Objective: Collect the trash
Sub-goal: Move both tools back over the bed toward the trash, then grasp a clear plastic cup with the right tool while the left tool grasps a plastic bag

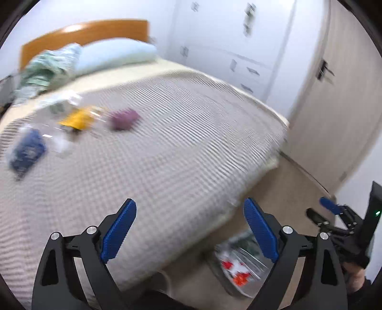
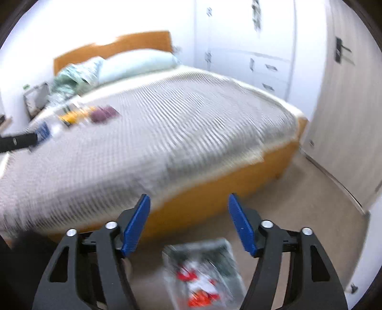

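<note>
Both views blurred. Left gripper (image 1: 189, 229) and right gripper (image 2: 188, 223) with fingers spread, nothing between. Trash on the bed (image 1: 181, 143): blue wrapper (image 1: 27, 150), yellow wrapper (image 1: 77, 119), purple wrapper (image 1: 123, 119). Clear bag (image 2: 203, 274) on the floor (image 2: 310, 214) beside the bed.

Both feeds are pretty smeared right now. Motion blur turns the bedspread (image 1: 167, 143) weave into streaks, and I can only read the stuff at 9 o'clock as mushy colour blobs. The gripper fingers (image 1: 119, 229) stay sharp, though. Lighting's bright and even, with no hard shadows. On the right wrist view the wall (image 2: 95, 19) at 11 o'clock is blown out white. Fisheye bends the door (image 2: 346, 119) at 3 o'clock, with black corners.
</note>
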Action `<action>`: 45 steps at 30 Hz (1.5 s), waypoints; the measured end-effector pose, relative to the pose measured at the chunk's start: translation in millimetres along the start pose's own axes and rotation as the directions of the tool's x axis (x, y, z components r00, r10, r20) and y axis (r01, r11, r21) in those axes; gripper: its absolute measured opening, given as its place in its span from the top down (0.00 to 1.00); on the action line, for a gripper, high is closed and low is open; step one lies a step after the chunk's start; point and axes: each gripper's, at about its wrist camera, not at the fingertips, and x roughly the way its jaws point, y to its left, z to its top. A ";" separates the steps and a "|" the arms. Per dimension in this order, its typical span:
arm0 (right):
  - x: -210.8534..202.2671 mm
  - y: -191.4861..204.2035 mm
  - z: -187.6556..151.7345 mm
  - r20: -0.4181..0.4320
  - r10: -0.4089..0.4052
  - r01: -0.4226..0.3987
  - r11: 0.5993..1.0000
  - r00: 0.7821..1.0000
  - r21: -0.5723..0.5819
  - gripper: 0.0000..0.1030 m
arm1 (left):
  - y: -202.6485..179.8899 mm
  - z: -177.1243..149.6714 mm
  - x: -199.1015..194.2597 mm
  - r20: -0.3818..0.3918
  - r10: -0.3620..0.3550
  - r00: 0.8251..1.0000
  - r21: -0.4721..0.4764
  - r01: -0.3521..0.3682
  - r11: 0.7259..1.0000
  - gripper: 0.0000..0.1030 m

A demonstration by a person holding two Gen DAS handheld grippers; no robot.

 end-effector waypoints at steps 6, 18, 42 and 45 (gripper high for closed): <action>21.2 96.8 46.0 0.023 0.119 -0.116 0.990 0.993 -0.077 0.32 | 128.5 0.9 -33.7 0.087 0.132 0.987 -0.170 -0.116 0.979 0.08; 114.2 341.1 79.5 -0.065 0.290 -0.297 0.927 0.955 -0.228 0.32 | 340.8 -25.5 -40.8 0.013 0.303 0.953 -0.581 -0.240 0.778 0.08; 283.8 430.3 137.2 -0.245 0.407 -0.424 0.906 0.880 -0.019 0.92 | 501.9 -15.9 2.6 -0.043 0.397 0.917 -0.706 -0.309 0.637 0.08; 283.4 424.7 144.9 -0.225 0.428 -0.438 0.899 0.875 0.008 0.92 | 515.5 9.6 8.5 -0.021 0.397 0.917 -0.669 -0.308 0.677 0.09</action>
